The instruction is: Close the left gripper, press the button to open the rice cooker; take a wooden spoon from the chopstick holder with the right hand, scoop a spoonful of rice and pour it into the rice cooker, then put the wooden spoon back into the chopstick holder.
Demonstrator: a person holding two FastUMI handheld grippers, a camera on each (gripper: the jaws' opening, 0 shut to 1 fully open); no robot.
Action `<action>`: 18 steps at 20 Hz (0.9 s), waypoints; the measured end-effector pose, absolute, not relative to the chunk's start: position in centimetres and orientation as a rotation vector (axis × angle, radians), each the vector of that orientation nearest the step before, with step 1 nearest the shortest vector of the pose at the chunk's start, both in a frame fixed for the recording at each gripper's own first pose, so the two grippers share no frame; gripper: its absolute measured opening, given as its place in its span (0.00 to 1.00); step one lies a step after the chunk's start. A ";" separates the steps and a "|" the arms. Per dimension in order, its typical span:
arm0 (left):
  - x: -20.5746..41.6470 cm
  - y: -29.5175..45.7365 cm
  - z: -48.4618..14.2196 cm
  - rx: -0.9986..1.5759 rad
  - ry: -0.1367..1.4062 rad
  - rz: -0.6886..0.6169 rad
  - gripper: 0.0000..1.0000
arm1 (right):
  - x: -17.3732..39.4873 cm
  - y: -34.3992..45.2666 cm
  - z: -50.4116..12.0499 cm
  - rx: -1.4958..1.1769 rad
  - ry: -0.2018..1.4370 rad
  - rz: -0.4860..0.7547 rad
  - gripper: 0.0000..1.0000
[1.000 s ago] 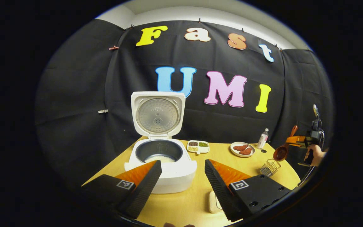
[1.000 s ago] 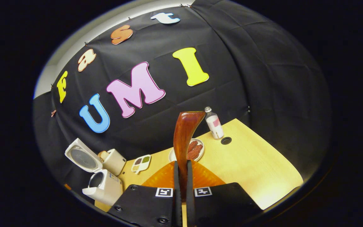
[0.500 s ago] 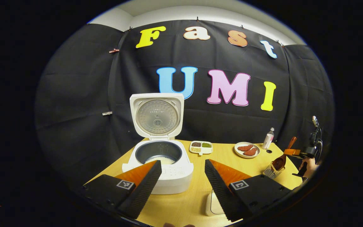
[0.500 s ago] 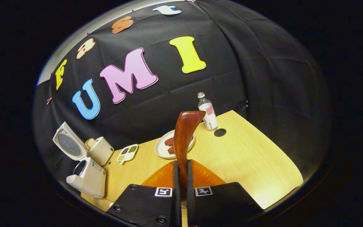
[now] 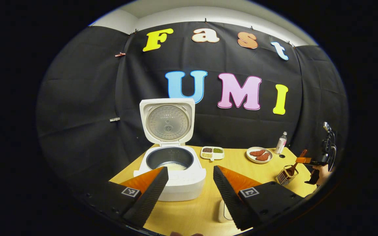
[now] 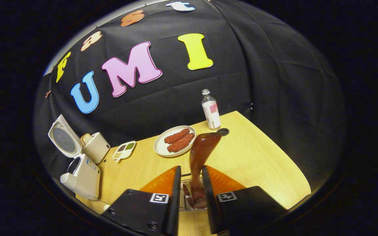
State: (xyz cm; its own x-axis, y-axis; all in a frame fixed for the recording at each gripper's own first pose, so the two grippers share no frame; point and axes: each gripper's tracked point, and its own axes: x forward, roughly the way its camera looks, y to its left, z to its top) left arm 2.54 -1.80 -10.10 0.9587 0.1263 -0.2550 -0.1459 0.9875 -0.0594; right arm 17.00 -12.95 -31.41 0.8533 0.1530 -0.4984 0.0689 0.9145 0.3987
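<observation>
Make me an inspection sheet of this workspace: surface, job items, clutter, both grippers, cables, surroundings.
Surface: wooden table, with a round hole near the back.
Job's things: rice cooker with its lid up and rice in the pot; wooden spoon standing in the wire chopstick holder.
Clutter: plate of reddish pieces, divided dish, bottle, small white item at the near edge.
Grippers: left hand-held gripper open, off the cooker; right hand-held gripper astride the spoon handle, with a gap on one side.
Cables: nothing seen.
Surroundings: black cloth wall.
</observation>
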 end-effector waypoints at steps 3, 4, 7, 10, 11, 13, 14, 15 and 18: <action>3.0 -1.7 -9.2 -0.069 0.234 0.125 0.95 | 15.4 -13.7 -30.5 0.428 0.557 0.028 0.88; 3.2 -1.5 -8.8 -0.067 0.224 0.120 0.95 | 14.7 -13.8 -30.1 0.419 0.560 0.025 0.90; 4.1 -1.1 -7.7 -0.074 0.198 0.100 0.95 | 12.7 -14.5 -28.1 0.414 0.550 0.004 0.99; 4.8 -0.4 -6.6 -0.086 0.179 0.088 0.95 | 10.2 -14.4 -24.9 0.405 0.514 -0.004 0.98; 5.3 -0.2 -6.1 -0.088 0.172 0.084 0.95 | 9.4 -14.1 -23.6 0.396 0.495 0.000 0.98; 6.3 1.0 -4.7 -0.092 0.153 0.091 0.95 | 7.8 -13.3 -21.2 0.370 0.460 0.015 0.98; 7.0 1.7 -3.9 -0.093 0.139 0.096 0.95 | 7.1 -12.7 -19.9 0.359 0.447 0.029 0.98; 7.8 2.3 -2.9 -0.089 0.128 0.101 0.95 | 6.4 -12.2 -18.6 0.348 0.430 0.037 0.98; 10.4 5.1 -0.6 -0.070 0.107 0.136 0.95 | 4.7 -11.1 -16.2 0.313 0.401 0.059 0.98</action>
State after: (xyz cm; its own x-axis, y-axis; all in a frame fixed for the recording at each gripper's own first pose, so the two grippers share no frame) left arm 10.42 5.08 -0.57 0.9851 0.1314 -0.1108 -0.1389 0.9883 -0.0628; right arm 4.67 -11.09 -16.16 0.9196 0.1176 -0.3749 0.0054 0.9503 0.3114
